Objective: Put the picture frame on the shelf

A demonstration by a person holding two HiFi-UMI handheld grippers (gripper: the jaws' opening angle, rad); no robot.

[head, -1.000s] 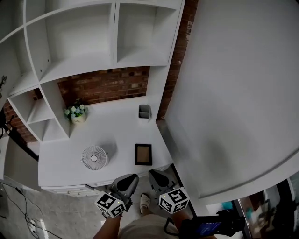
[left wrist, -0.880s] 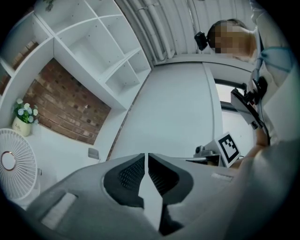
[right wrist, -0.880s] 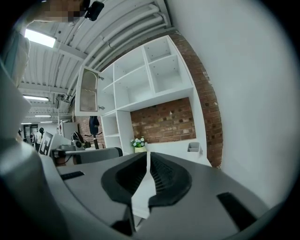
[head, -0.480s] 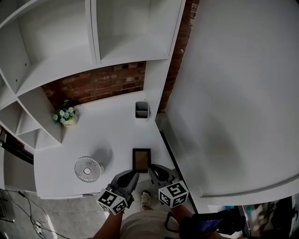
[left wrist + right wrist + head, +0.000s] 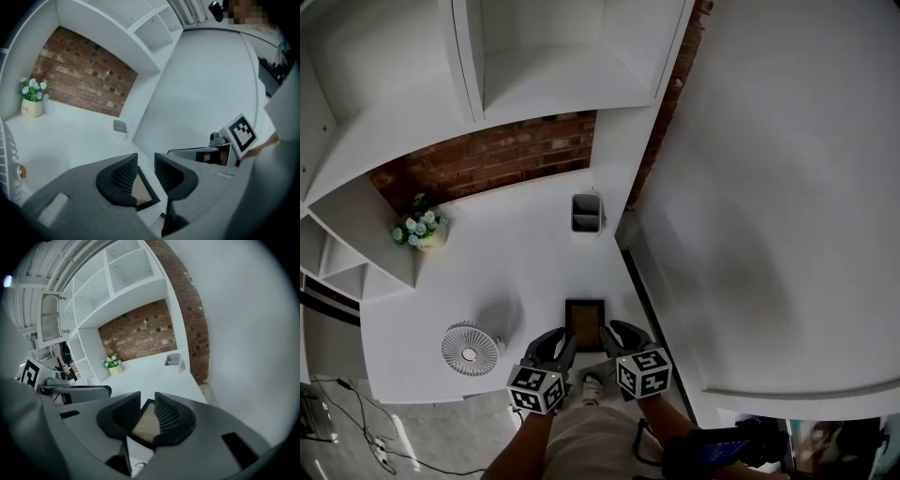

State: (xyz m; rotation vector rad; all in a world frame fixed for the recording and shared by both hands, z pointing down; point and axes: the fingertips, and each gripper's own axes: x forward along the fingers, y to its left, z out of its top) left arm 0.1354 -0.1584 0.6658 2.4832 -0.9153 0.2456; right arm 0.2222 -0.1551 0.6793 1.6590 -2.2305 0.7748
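Note:
A small dark picture frame (image 5: 584, 322) with a tan insert lies flat on the white desk (image 5: 502, 272), near its front edge. My left gripper (image 5: 563, 343) is at the frame's near left corner and my right gripper (image 5: 606, 335) at its near right corner. Both have just been opening and stand open, with no pad pressing on anything. In the left gripper view the frame (image 5: 143, 191) shows through the gap of the left gripper (image 5: 146, 169). The right gripper view shows the frame (image 5: 145, 423) just beyond the right gripper (image 5: 147, 408). White shelf compartments (image 5: 548, 75) hang above the desk.
A round white fan (image 5: 467, 349) stands at the desk's front left. A flower pot (image 5: 417, 229) sits at the back left and a grey two-slot holder (image 5: 587, 212) at the back right. Behind the desk is a brick wall (image 5: 492, 161), and a large white wall (image 5: 769, 187) closes the right side.
Both grippers have moved forward and down to the frame's near edge. Their jaws, shut before, now stand apart.

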